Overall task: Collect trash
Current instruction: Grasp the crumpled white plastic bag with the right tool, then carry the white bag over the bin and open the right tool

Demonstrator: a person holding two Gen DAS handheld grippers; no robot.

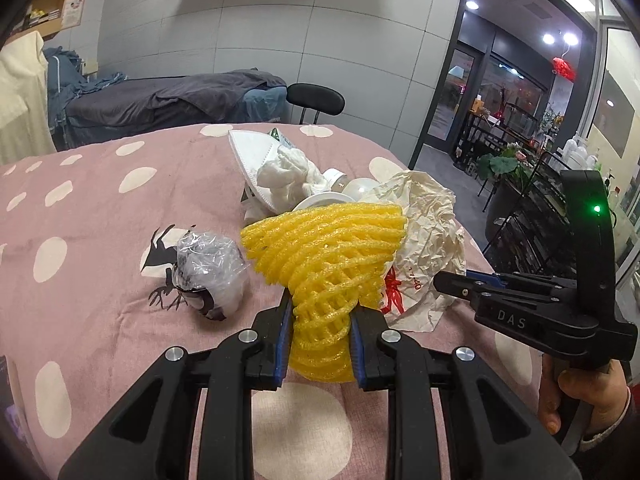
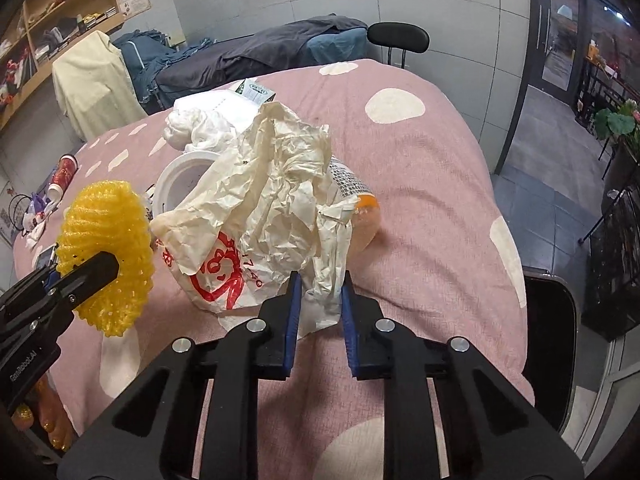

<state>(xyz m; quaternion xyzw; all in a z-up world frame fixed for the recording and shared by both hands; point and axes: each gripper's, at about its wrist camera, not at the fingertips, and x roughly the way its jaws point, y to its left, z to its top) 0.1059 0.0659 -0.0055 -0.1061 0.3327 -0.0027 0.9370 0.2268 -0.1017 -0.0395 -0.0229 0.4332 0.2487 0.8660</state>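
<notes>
Pinching a yellow foam fruit net (image 1: 324, 276) at its narrow waist, the left gripper (image 1: 320, 320) holds it just off the pink polka-dot cloth (image 1: 100, 200), its flared mouth pointing ahead; the right gripper (image 2: 319, 300), beside it, closes on a crumpled cream paper bag with red print (image 2: 272, 216), which trails forward over an orange bottle (image 2: 364, 220)

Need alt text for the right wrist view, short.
The right claw pinches a crumpled cream paper bag with red print on a pink polka-dot cloth. At left, the left claw holds a yellow foam net; an orange bottle lies behind the bag.
</notes>
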